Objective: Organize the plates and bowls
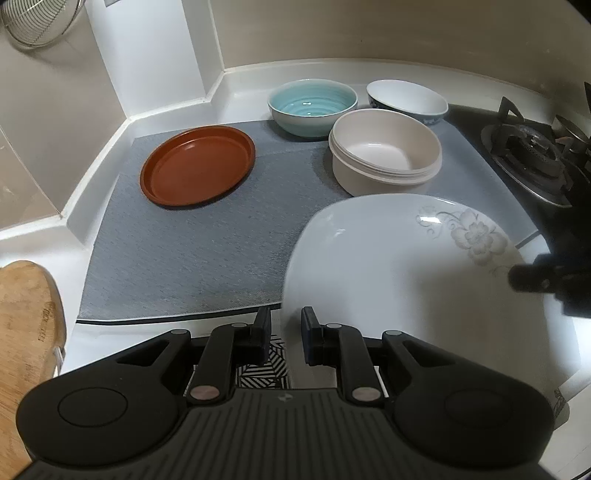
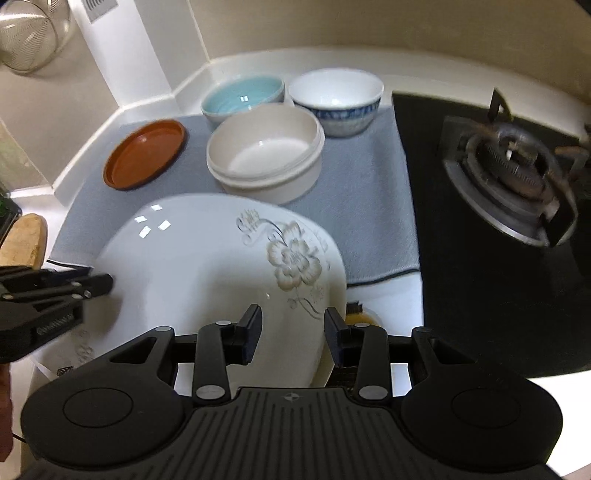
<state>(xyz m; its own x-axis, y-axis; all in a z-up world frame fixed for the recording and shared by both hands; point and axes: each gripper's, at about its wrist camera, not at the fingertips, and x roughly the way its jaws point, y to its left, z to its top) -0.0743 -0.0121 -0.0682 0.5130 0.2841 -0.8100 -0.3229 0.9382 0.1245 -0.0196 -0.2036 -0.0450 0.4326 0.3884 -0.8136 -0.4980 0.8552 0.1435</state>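
A large white plate with a flower print [image 1: 399, 266] [image 2: 207, 266] hangs over the front edge of the grey mat [image 1: 184, 243]. My left gripper [image 1: 286, 336] has its jaws a narrow gap apart around the plate's left rim. My right gripper [image 2: 293, 332] is open with the plate's right rim between its fingers. On the mat stand a brown plate [image 1: 197, 164] [image 2: 146, 153], a beige bowl [image 1: 386, 153] [image 2: 264, 151], a light blue bowl [image 1: 312, 105] [image 2: 242, 98] and a white bowl with blue pattern [image 1: 406, 99] [image 2: 336, 99].
A gas stove burner [image 1: 532, 151] [image 2: 513, 173] lies to the right of the mat. A wooden board [image 1: 26, 325] stands at the left. A wire strainer [image 1: 37, 20] hangs at the top left. The white counter backsplash [image 1: 332, 70] runs behind the bowls.
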